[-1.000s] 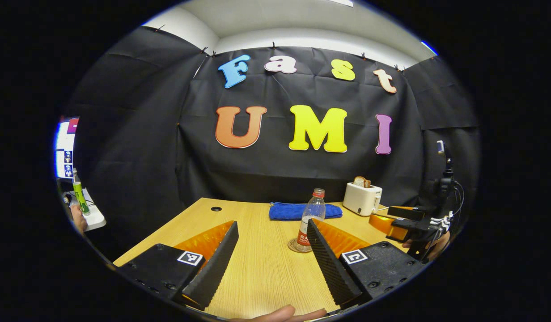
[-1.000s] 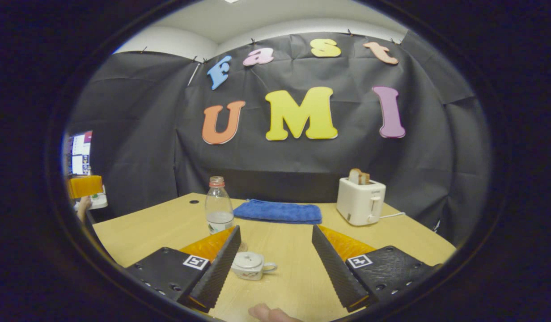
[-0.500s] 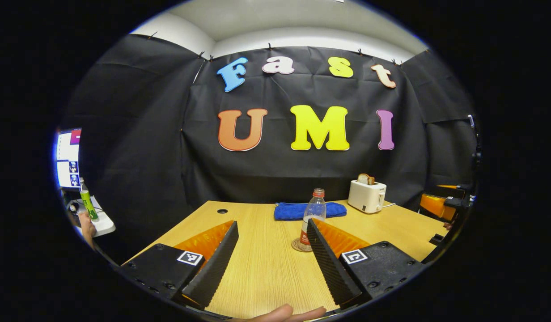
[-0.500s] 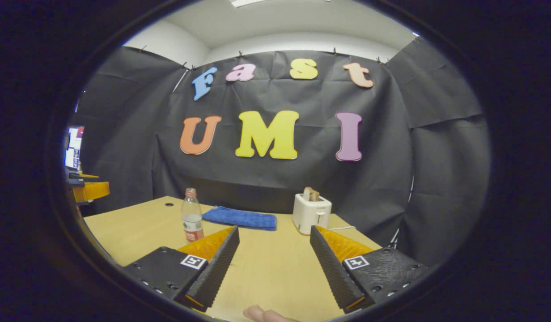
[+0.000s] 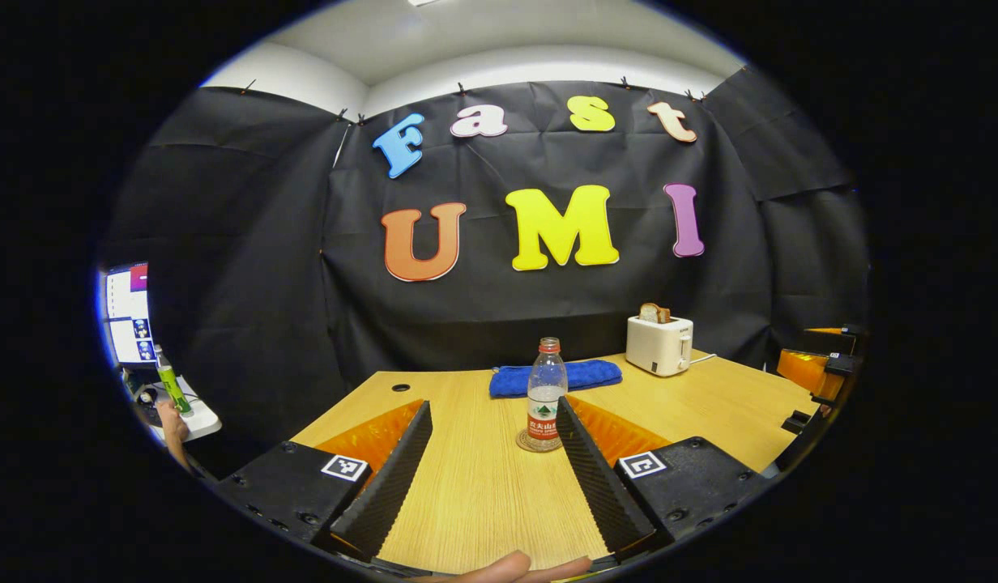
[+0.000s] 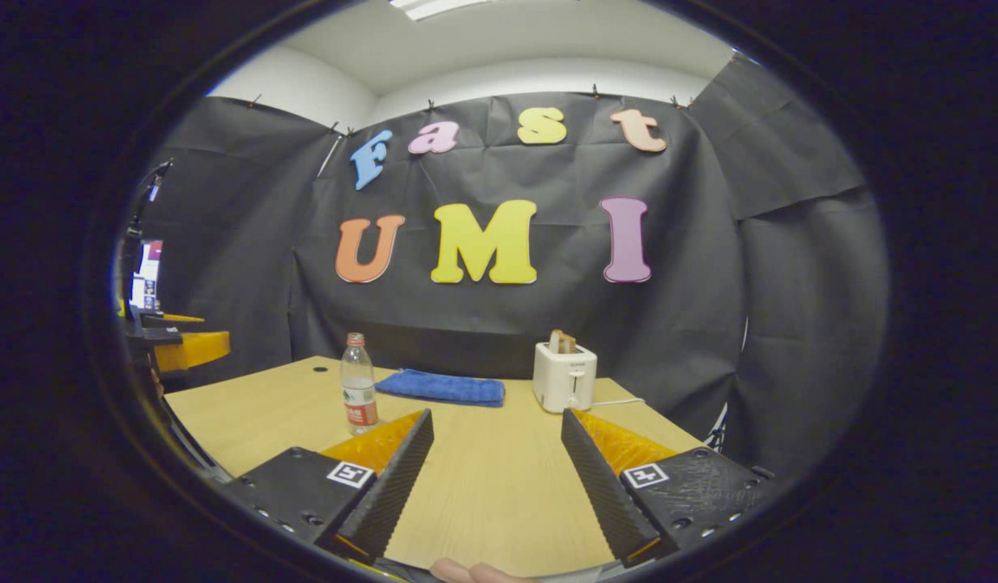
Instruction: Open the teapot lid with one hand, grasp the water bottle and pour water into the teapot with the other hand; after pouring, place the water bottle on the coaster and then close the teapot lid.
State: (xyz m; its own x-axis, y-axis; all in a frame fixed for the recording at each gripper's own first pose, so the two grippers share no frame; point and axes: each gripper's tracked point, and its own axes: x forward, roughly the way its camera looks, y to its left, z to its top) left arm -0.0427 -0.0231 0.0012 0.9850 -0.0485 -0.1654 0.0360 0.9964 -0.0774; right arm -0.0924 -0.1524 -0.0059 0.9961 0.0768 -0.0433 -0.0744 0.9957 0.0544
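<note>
In the left gripper view, the water bottle [image 5: 546, 391] stands up straight on a round coaster [image 5: 534, 441], at about 12 o'clock from the left gripper [image 5: 489, 476]. The bottle is just past the tip of one finger. The right gripper view sees the bottle [image 6: 359, 394] from farther off, at about 10 o'clock from the right gripper [image 6: 494, 483], and the coaster is hidden behind a finger there.

Both grippers are held level above the table [image 5: 476, 494], pointing at the back wall. Each has its fingers spread wide with nothing between them. A fingertip of the person [image 5: 507, 566] peeks in at 6 o'clock.

A blue cloth [image 5: 555, 377] lies behind the bottle, near the far edge. A white toaster [image 5: 659, 344] with bread in it sits at 2 o'clock. The wood between the fingers and the bottle is bare.
</note>
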